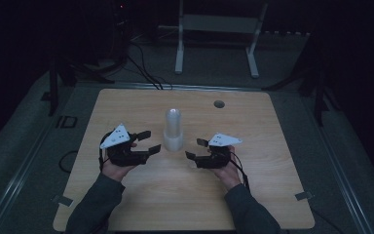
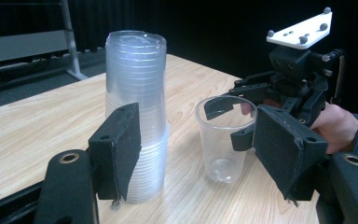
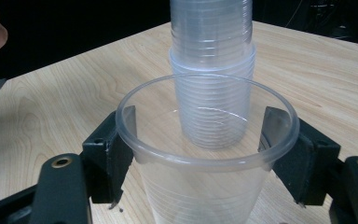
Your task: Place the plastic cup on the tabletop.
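Thin cup gripped beside a tall, tippy stack

On the pale wooden table (image 1: 126,195), the tall stack of clear plastic cups (image 2: 135,112) is the landmark: left gripper (image 2: 200,154) half-open around it, not pressing; just beside it, right gripper (image 3: 207,154) clasps the single clear plastic cup (image 3: 205,154), which squeezing could buckle, and a nudge may topple the stack.

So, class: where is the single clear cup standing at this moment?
The single clear cup stands upright on the table, between the jaws of the right gripper and just right of the stack of cups in the left gripper view.
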Available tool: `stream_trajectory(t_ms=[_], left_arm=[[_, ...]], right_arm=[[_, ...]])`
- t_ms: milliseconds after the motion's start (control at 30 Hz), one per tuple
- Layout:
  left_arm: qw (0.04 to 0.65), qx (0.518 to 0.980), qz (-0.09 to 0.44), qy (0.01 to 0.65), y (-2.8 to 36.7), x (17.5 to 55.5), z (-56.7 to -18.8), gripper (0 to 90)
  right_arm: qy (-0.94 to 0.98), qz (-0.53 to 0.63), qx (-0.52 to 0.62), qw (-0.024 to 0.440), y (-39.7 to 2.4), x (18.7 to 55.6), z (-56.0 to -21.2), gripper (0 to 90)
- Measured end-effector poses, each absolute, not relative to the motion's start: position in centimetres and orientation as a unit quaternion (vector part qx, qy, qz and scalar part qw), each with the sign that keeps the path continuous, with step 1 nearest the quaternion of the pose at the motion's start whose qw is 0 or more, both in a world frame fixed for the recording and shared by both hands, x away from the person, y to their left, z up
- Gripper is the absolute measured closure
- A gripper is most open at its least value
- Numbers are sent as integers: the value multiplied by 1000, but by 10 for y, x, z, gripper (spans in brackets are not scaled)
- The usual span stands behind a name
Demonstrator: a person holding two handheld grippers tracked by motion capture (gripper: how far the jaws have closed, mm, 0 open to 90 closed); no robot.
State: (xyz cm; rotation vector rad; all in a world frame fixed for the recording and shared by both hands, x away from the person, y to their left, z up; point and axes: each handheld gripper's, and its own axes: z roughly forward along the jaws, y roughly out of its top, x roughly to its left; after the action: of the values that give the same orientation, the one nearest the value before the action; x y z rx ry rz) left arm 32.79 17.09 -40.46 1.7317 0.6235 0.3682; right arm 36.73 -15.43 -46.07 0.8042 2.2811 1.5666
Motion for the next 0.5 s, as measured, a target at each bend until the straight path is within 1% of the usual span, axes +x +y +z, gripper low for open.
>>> stream_trajectory(t_ms=[500], left_arm=[[592,743,160,268,172,327,-404,324]], right_arm=[[785,539,279,127,-151,371,-467,273]])
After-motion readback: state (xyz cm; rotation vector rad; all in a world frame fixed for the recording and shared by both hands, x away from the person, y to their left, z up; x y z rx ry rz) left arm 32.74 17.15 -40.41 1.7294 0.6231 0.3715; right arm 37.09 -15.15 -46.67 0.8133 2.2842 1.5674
